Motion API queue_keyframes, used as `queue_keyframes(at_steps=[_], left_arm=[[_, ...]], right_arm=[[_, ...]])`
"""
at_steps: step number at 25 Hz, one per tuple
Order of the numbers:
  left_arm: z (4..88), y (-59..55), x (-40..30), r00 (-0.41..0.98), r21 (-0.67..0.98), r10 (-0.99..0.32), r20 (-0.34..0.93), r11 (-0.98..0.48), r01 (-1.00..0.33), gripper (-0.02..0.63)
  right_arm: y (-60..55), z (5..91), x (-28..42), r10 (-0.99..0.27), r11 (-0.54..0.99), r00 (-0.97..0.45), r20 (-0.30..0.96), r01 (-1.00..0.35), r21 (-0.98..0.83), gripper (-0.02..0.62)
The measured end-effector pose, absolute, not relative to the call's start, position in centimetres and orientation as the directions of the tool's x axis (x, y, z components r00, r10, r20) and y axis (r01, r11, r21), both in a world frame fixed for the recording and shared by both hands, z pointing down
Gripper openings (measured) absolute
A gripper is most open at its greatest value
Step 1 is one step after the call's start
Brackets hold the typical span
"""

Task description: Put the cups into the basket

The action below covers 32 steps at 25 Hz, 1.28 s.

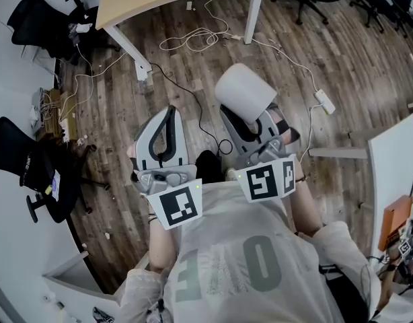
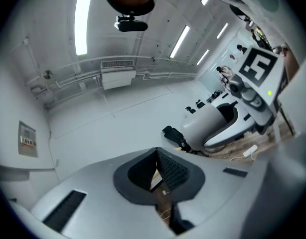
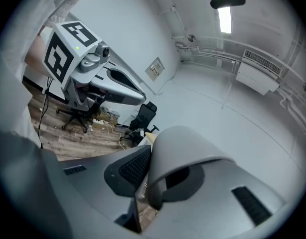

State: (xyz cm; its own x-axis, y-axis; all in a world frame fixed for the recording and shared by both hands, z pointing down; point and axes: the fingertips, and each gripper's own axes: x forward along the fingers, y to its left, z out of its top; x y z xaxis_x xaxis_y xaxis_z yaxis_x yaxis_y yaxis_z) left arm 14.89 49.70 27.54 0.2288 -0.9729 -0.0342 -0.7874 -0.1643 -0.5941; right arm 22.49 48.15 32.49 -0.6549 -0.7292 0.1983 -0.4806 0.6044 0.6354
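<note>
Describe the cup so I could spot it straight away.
Above the wooden floor, the person holds two grey grippers side by side. The cup is the plain pale grey one clamped by its wall in the right gripper; the left gripper beside it holds nothing.

Wood-plank floor (image 1: pixel 341 66) strewn with white cables (image 1: pixel 190 40); a light table (image 1: pixel 126 2); black office chairs (image 1: pixel 33 20) at left.

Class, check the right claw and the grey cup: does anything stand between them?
Nothing does: the right claw is shut on the wall of the grey cup. No basket shows in any view, so the way there cannot be judged.
</note>
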Motion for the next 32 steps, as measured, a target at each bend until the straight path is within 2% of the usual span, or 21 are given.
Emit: queue_keyframes(at_steps=[3, 8, 13, 23, 32], left_arm=[[28.3, 48.3, 15.0, 0.281, -0.52, -0.96, 0.008, -0.244, -0.819, 0.009], [29.8, 43.5, 14.2, 0.325, -0.444, -0.946, 0.005, -0.294, -0.847, 0.009], [29.9, 36.7, 12.2, 0.344, -0.453, -0.939, -0.014, -0.3, -0.84, 0.009], [27.9, 22.8, 2.9, 0.352, -0.475, -0.935, -0.054, -0.286, -0.832, 0.009], [27.3, 16.1, -2.9, 0.341, -0.485, -0.937, -0.076, -0.264, -0.834, 0.009]], right_arm=[[46.8, 33.1, 22.7, -0.731, 0.615, -0.648, 0.215, -0.487, 0.621, 0.052], [42.1, 34.0, 22.1, -0.756, 0.59, -0.616, 0.224, -0.492, 0.64, 0.052], [36.0, 34.1, 19.9, -0.768, 0.581, -0.592, 0.243, -0.484, 0.654, 0.054], [21.9, 31.9, 10.8, -0.784, 0.556, -0.574, 0.237, -0.479, 0.679, 0.052], [15.6, 31.8, 4.8, -0.784, 0.542, -0.577, 0.229, -0.457, 0.705, 0.054]])
